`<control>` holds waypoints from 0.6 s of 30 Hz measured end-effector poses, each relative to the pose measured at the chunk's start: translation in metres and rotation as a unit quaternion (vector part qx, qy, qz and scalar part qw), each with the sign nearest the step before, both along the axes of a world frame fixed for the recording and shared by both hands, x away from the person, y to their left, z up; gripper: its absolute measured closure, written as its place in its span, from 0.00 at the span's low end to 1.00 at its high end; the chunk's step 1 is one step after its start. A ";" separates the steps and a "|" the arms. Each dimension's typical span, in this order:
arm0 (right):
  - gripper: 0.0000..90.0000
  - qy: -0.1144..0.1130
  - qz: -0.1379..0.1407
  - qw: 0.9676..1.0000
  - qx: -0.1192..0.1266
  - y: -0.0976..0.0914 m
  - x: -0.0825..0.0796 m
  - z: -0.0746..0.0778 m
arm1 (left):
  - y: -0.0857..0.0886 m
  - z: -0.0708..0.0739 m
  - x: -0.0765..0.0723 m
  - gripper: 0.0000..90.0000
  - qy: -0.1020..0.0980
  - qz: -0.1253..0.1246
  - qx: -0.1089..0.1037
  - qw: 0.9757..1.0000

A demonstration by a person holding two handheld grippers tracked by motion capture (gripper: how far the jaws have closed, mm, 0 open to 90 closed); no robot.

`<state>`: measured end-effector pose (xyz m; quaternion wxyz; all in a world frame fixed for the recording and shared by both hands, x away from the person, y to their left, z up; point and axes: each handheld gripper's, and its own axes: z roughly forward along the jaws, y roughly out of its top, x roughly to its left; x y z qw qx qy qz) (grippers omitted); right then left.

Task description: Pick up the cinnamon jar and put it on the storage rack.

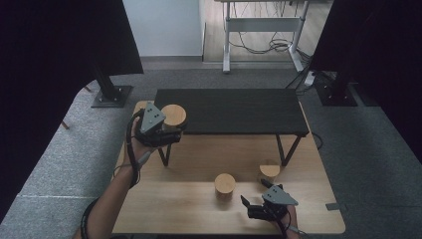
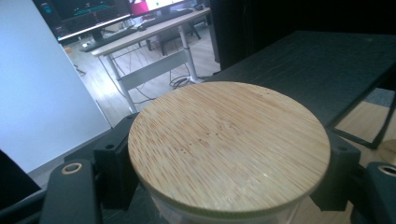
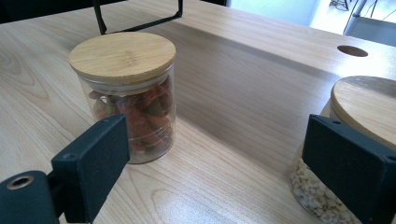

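My left gripper (image 1: 169, 132) is shut on a glass jar with a round bamboo lid (image 1: 174, 115), held above the table at the left end of a low black shelf (image 1: 229, 109). In the left gripper view the lid (image 2: 229, 144) sits between the two black pads (image 2: 114, 161). Near the table's front edge my right gripper (image 1: 254, 192) stands open with nothing between its fingers. Ahead of it are a jar of reddish pieces (image 3: 128, 93) to the left and a jar of pale grains (image 3: 359, 140) to the right, close beside the right pad (image 3: 350, 168).
The black shelf stands on thin metal legs (image 1: 287, 149) across the back of the wooden table (image 1: 174, 209). The two standing jars (image 1: 224, 185) (image 1: 269, 171) are in front of it. Black stands and a desk with cables are on the floor beyond.
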<state>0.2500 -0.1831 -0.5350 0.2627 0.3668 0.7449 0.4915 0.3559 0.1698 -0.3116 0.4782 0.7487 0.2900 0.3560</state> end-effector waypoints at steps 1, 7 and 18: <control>0.08 0.000 0.000 1.000 0.001 -0.001 0.000 0.000 | 0.001 0.000 0.001 0.27 0.001 0.002 -0.001 1.000; 0.08 0.001 0.000 1.000 0.003 -0.002 0.000 0.000 | 0.002 0.003 0.009 0.27 -0.002 0.010 -0.003 1.000; 0.08 -0.001 -0.006 1.000 0.009 -0.006 -0.001 0.002 | -0.002 0.006 0.024 0.27 -0.024 0.029 -0.007 0.999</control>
